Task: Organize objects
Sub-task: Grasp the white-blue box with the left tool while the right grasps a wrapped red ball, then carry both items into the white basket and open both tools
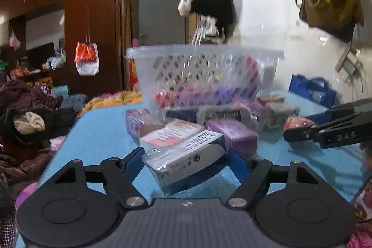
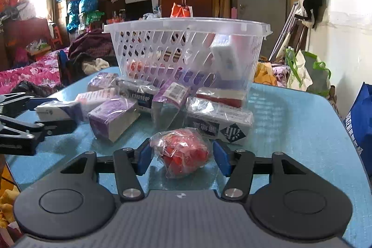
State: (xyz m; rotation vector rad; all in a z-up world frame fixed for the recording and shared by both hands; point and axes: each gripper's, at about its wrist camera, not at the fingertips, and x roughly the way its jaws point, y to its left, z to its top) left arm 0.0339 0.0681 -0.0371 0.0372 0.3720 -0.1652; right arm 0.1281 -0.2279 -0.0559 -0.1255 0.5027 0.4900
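Note:
A clear plastic basket (image 1: pixel 204 71) (image 2: pixel 188 52) stands on the blue table (image 1: pixel 100 131) (image 2: pixel 302 131) and holds several small boxes. Wrapped boxes lie in front of it, some purple (image 2: pixel 111 117). My left gripper (image 1: pixel 186 162) has its fingers on both sides of a wrapped white and blue box (image 1: pixel 186 155); it also shows in the right wrist view (image 2: pixel 55 117). My right gripper (image 2: pixel 181 155) is open around a red wrapped packet (image 2: pixel 181 152), with gaps on both sides. It also shows in the left wrist view (image 1: pixel 300 131).
A bed with pink floral cover (image 2: pixel 28 76) and a pile of clothes (image 1: pixel 28 117) lie left of the table. A blue bag (image 2: pixel 362 122) and green bags (image 2: pixel 309 71) stand at the right. Wooden wardrobes (image 1: pixel 88 15) stand behind.

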